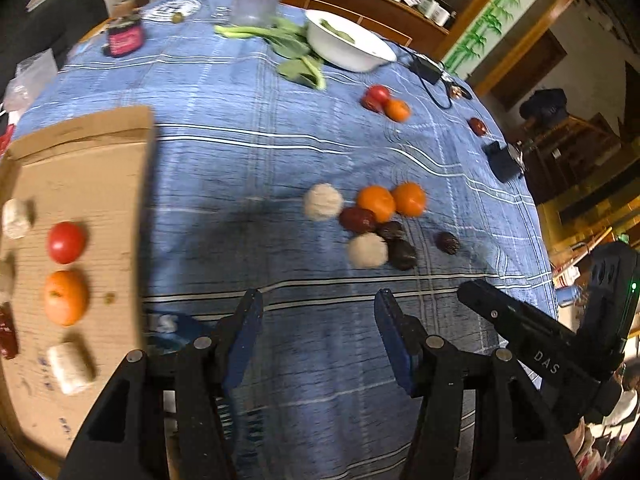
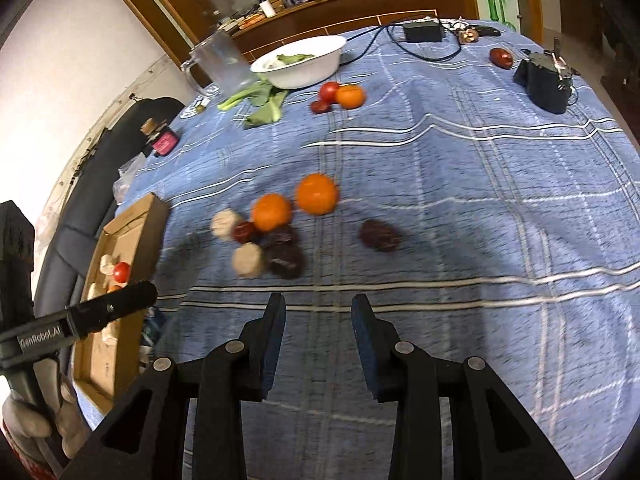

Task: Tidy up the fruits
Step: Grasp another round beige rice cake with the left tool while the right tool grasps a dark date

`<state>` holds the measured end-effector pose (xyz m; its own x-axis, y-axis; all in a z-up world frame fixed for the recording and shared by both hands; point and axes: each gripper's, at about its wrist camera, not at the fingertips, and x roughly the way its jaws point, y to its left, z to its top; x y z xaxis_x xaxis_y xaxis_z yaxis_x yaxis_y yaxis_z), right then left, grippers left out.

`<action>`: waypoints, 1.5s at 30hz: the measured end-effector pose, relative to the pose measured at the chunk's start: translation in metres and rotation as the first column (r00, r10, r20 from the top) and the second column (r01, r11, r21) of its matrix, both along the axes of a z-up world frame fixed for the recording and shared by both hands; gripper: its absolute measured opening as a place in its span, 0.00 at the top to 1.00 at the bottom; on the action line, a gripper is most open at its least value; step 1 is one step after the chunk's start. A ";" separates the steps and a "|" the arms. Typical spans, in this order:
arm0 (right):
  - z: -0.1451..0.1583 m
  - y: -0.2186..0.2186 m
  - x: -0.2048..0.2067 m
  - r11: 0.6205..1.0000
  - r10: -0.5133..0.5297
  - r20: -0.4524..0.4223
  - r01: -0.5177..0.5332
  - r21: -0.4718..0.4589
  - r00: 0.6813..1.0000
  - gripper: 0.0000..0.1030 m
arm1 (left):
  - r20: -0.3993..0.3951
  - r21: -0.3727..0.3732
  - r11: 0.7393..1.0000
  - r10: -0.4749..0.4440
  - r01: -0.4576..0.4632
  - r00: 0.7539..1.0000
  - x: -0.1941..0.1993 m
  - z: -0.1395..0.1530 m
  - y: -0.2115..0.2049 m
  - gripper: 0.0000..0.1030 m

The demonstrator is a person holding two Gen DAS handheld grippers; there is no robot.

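A cluster of fruit lies mid-table: two oranges (image 1: 376, 202) (image 2: 272, 212), two pale round balls (image 1: 323, 201) (image 2: 248, 259), a red date (image 1: 357, 219) and dark wrinkled fruits (image 1: 402, 254) (image 2: 379, 235). A flat cardboard tray (image 1: 96, 184) (image 2: 136, 224) at left holds a tomato (image 1: 66, 242), an orange (image 1: 65, 297) and pale pieces. My left gripper (image 1: 318, 316) is open and empty, just short of the cluster. My right gripper (image 2: 319, 314) is open and empty, also short of the cluster. The right gripper also shows in the left wrist view (image 1: 516, 320).
A white bowl (image 1: 352, 46) (image 2: 308, 62) with greens, leafy stalks (image 1: 288, 44), a clear jug (image 2: 220, 64), a tomato and orange pair (image 1: 386, 102) (image 2: 340, 94), a lone red date (image 2: 501, 57), a black device (image 2: 546, 80), a charger with cable (image 2: 424, 32) and a pink jar (image 1: 124, 38) stand farther back.
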<state>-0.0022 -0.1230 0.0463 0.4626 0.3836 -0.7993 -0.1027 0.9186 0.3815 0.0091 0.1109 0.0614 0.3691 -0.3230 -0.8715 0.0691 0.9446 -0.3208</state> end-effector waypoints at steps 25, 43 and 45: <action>-0.023 0.004 0.051 0.986 0.116 0.017 -0.113 -0.120 0.993 0.65 | 0.057 0.048 0.990 -0.138 0.135 0.989 0.039 -0.037 -0.058 0.64; -0.014 0.002 0.042 0.995 0.057 0.008 -0.057 -0.077 0.998 0.73 | 0.083 0.012 0.992 -0.126 0.125 0.989 0.024 -0.018 -0.047 0.72; -0.010 0.002 0.036 0.997 0.046 0.009 -0.045 -0.066 0.999 0.73 | 0.091 0.003 0.992 -0.124 0.124 0.988 0.020 -0.013 -0.044 0.72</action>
<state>0.0338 -0.1213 0.0363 0.4547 0.3513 -0.8184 -0.1485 0.9360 0.3193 0.0295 0.0673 0.0483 0.4035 -0.3735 -0.8353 0.2147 0.9261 -0.3104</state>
